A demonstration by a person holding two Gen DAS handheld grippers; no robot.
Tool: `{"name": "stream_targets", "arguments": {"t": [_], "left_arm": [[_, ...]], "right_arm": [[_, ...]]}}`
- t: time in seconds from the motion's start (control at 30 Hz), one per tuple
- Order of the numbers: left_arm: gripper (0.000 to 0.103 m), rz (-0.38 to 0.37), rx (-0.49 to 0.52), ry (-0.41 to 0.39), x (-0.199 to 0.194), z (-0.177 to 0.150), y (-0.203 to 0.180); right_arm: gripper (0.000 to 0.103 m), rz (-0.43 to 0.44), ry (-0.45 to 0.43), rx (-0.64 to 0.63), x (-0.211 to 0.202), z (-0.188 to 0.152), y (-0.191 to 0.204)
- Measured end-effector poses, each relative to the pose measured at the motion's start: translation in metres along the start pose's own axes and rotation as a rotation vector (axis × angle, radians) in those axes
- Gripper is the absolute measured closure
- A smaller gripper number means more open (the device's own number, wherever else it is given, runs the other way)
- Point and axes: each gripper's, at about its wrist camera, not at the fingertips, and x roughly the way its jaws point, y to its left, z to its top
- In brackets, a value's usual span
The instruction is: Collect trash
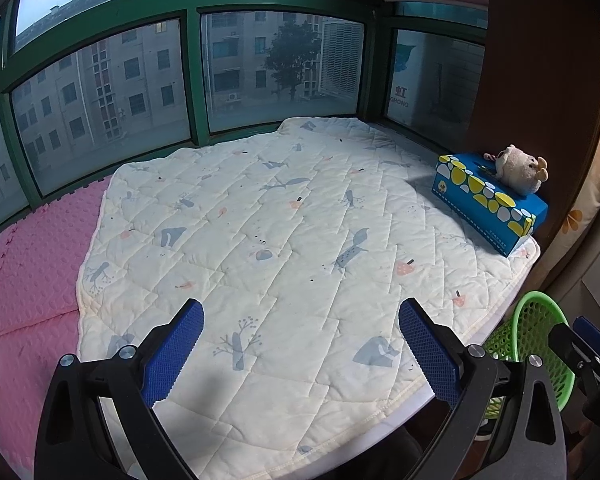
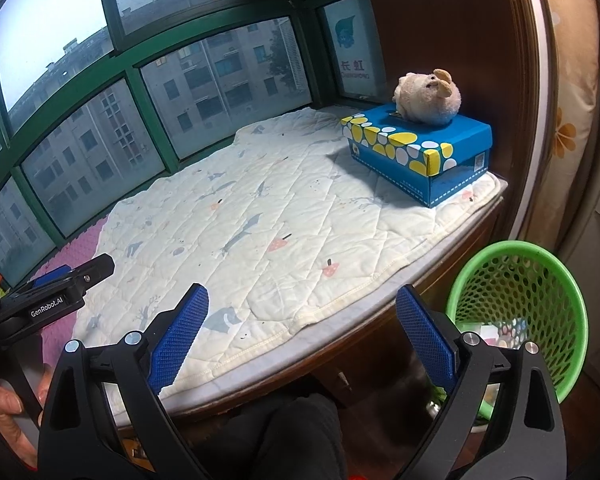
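Both tools gape | right view: basket (image 2: 518, 312) contents, maybe wrappers

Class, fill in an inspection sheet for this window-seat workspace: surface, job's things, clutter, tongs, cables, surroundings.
Surface: quilted mat over a pink foam mat; no loose trash seen on it.
Job's things: green mesh basket beside the seat, some items inside.
Clutter: blue tissue box with a plush toy on top.
Tongs: left tongs open, empty; right tongs open, empty.
Cables: nothing seen.
Surroundings: green-framed windows, buildings outside.
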Motion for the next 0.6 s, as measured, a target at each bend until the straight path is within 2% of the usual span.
{"name": "stream_targets", "arguments": {"t": [0.6], "left_arm": [[0.008,0.002,-0.001,0.003,0.0014,-0.0007,0.0005]], "right_arm": [[0.009,0.002,0.003,0.000,0.0024,-0.0013,0.0015]]}}
